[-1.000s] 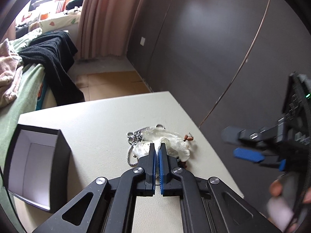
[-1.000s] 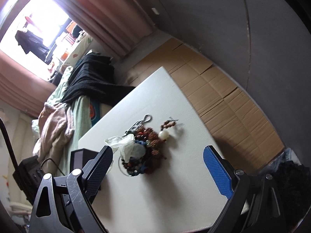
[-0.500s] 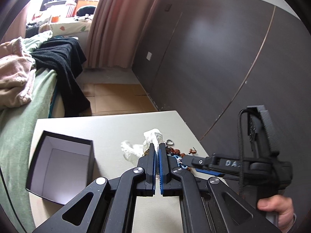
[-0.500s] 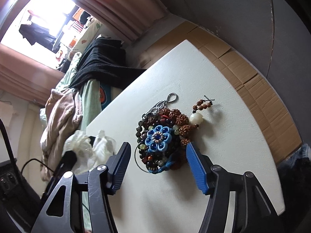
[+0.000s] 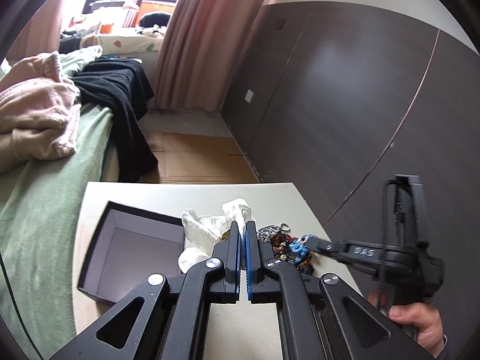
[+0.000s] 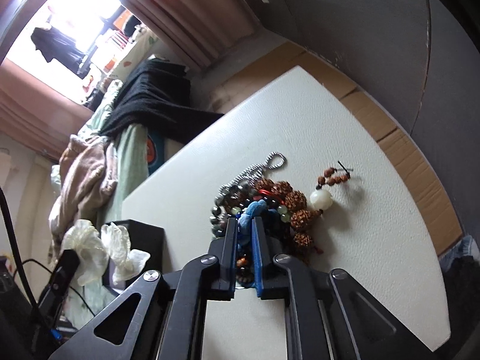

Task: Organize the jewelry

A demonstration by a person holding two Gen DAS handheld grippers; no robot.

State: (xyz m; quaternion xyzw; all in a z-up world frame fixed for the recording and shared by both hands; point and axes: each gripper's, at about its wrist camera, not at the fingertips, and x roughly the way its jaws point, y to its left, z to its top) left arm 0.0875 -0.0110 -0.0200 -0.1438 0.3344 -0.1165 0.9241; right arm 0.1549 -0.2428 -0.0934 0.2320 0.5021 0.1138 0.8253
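A pile of jewelry (image 6: 264, 201) lies on the white table (image 6: 345, 138): brown bead bracelets, a silver chain, a white bead. My right gripper (image 6: 243, 220) is shut on the blue flower piece (image 6: 253, 210) atop the pile; it also shows in the left wrist view (image 5: 300, 247). My left gripper (image 5: 242, 225) is shut on a crumpled white plastic bag (image 5: 210, 225), held above the table left of the pile. The bag also shows in the right wrist view (image 6: 99, 246). An open black box (image 5: 132, 246) stands at the left.
A bed with green sheet (image 5: 45, 195), pink and black clothes stands left of the table. A dark wardrobe wall (image 5: 345, 90) runs along the right. Cardboard (image 6: 405, 150) covers the floor beyond the table's edge.
My left gripper lifted the white bag off the jewelry pile and moved it left. My right gripper came down over the pile and shut on the blue flower piece.
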